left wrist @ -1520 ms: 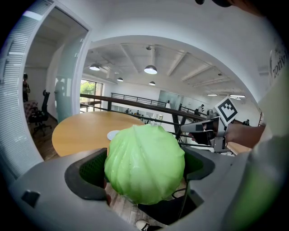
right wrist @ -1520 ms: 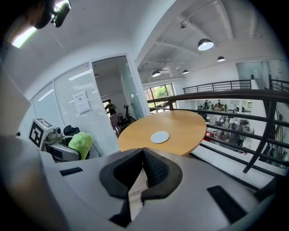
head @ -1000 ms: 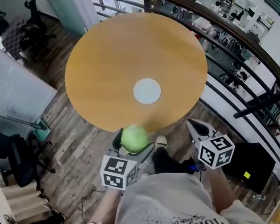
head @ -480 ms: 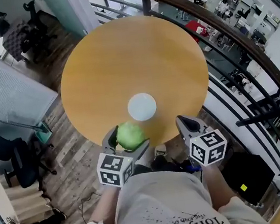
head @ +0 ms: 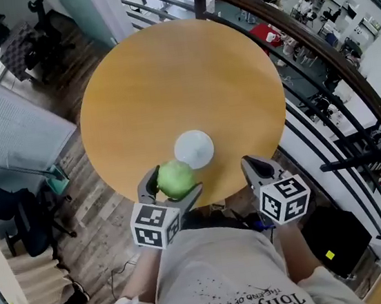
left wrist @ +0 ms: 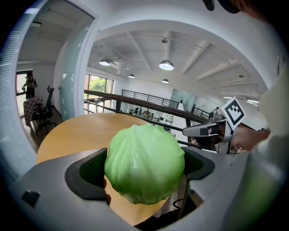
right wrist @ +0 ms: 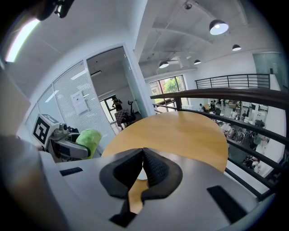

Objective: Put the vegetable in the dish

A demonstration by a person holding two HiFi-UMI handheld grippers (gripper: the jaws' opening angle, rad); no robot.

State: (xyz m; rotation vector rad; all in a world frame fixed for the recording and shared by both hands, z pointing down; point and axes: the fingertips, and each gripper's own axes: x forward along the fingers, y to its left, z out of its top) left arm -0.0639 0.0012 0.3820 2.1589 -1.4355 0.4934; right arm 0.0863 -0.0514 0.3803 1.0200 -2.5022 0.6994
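- Left claw [left wrist: 145, 168] is clamped on the green cabbage [head: 176, 179], one jaw on each side of it.
- From the head view, the cabbage is over the near edge of the round wooden counter [head: 166, 74], just short of the white dish [head: 194, 149] and not in it.
- Right claw [right wrist: 142, 158] has its jaws pressed together with nothing between them, off to the right of the dish by the counter's near edge.
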